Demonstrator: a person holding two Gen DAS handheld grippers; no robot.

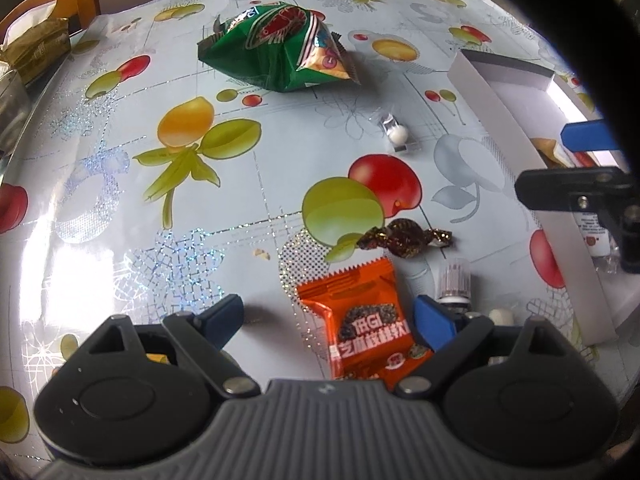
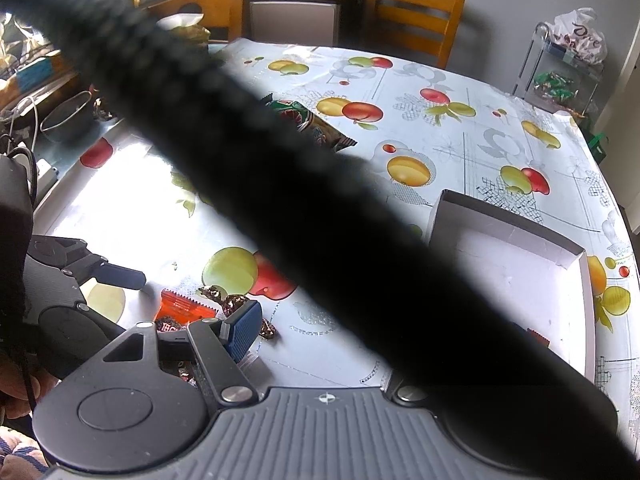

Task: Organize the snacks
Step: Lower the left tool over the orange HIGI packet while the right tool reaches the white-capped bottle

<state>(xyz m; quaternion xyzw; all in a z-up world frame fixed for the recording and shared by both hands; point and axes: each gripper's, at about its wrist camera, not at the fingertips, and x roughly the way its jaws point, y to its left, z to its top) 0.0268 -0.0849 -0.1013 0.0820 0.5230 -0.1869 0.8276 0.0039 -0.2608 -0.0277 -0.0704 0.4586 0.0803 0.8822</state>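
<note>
Our left tongs (image 1: 330,322) hang open over the worktop (image 1: 120,208), gripping nothing; an orange packet (image 1: 362,320) lies flat between the two blue fingers without either pressing on it. Just beyond it sits a brown foil candy (image 1: 406,237), and beside the right finger stands a small clear-capped bottle (image 1: 453,282). Farther off lie a white ball candy in clear wrap (image 1: 397,135) and, well apart, a green bag (image 1: 276,50). A white box (image 1: 500,128) stands at the right edge with a few snacks inside. Our right tongs (image 1: 576,160) reach over that box. In the right wrist view a dark cable (image 2: 320,208) hides one finger, so we cannot tell their gap there; the left view shows the fingers apart with nothing between them.
</note>
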